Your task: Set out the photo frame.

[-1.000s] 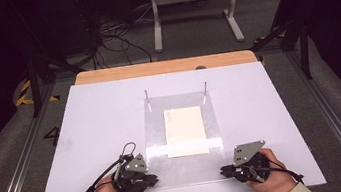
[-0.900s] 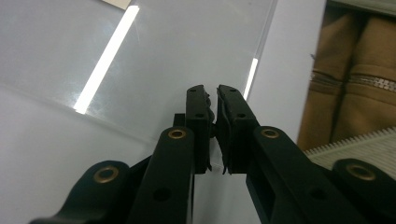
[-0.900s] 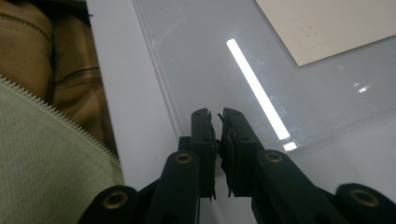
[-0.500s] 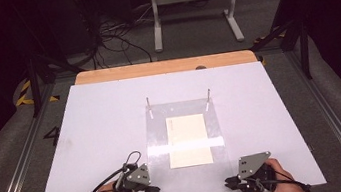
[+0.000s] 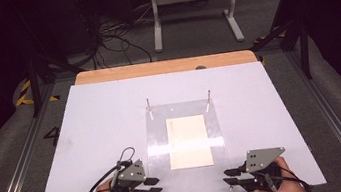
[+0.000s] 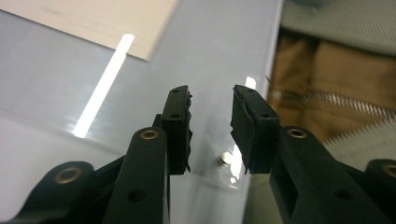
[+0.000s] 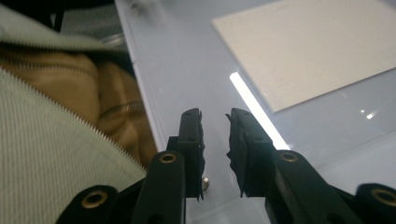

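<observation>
A clear plastic plate (image 5: 158,128) lies flat on the white table (image 5: 96,121), with two thin pegs (image 5: 148,104) at its far edge. A cream sheet of paper (image 5: 188,141) lies in its middle. My left gripper (image 5: 157,185) is at the plate's near left corner, pointing right. Its jaws (image 6: 211,100) are open above a small screw (image 6: 226,157) in that corner and hold nothing. My right gripper (image 5: 226,177) is at the near right corner, pointing left, and it is open (image 7: 215,116) and bare too. The paper (image 7: 308,51) lies beyond its jaws.
The table's front edge runs just under both hands. A wooden strip (image 5: 164,67) borders the far side. Beyond it are cables (image 5: 110,39) and a white metal stand (image 5: 194,7) on the floor. Dark rails (image 5: 21,162) flank the table.
Both grippers have drawn back toward the front edge, and the clear plate with its paper has slid nearer with them. Little has shifted over the last half second.
</observation>
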Tool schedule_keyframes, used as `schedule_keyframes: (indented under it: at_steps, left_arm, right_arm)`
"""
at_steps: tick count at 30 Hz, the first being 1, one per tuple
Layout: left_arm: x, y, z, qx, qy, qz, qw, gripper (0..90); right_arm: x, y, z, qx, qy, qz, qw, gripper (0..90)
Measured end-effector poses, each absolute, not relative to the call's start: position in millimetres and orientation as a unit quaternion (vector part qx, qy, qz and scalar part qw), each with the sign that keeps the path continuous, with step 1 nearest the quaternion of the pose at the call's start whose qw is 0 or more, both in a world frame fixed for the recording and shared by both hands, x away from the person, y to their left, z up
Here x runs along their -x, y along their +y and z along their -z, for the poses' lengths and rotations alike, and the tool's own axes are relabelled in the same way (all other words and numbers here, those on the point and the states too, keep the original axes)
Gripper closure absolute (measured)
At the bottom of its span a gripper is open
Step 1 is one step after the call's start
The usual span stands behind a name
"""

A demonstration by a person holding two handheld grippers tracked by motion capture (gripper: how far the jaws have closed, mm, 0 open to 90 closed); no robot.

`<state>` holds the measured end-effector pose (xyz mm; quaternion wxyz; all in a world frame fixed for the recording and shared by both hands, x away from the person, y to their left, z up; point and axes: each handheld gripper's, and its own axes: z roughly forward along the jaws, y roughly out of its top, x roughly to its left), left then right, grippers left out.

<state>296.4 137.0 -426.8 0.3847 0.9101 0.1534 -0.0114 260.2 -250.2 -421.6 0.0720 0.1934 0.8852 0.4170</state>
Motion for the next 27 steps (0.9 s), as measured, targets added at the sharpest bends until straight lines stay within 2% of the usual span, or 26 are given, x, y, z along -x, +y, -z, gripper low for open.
schedule_keyframes:
  at_steps: [3, 8, 11, 17, 19, 27]
  left_arm:
    - [-301.2, 146.7, 421.3, -0.887, 0.179, -0.024, 0.425, 61.4]
    - [-309.6, 156.2, 416.3, -0.856, 0.222, -0.065, 0.463, 47.9]
    - [-321.3, 162.8, 414.9, -0.837, 0.25, -0.099, 0.476, 45.0]
    - [-332.7, 169.8, 418.7, -0.824, 0.28, -0.121, 0.478, 44.1]
    - [-338.4, 174.6, 422.2, -0.821, 0.291, -0.14, 0.472, 44.4]
    - [-342.1, 186.8, 425.3, -0.813, 0.304, -0.157, 0.47, 44.1]
  right_arm:
    - [-265.9, -256.4, 419.2, -0.215, 0.87, -0.434, 0.089, 71.6]
    - [-274.8, -260.9, 418.5, -0.242, 0.857, -0.446, 0.086, 70.9]
    - [-283.0, -262.1, 413.8, -0.255, 0.846, -0.457, 0.102, 71.0]
    - [-297.4, -262.2, 403.9, -0.269, 0.829, -0.467, 0.145, 74.0]
    - [-301.8, -262.9, 402.4, -0.277, 0.822, -0.473, 0.152, 75.5]
    - [-316.7, -266.2, 397.5, -0.324, 0.801, -0.474, 0.167, 75.5]
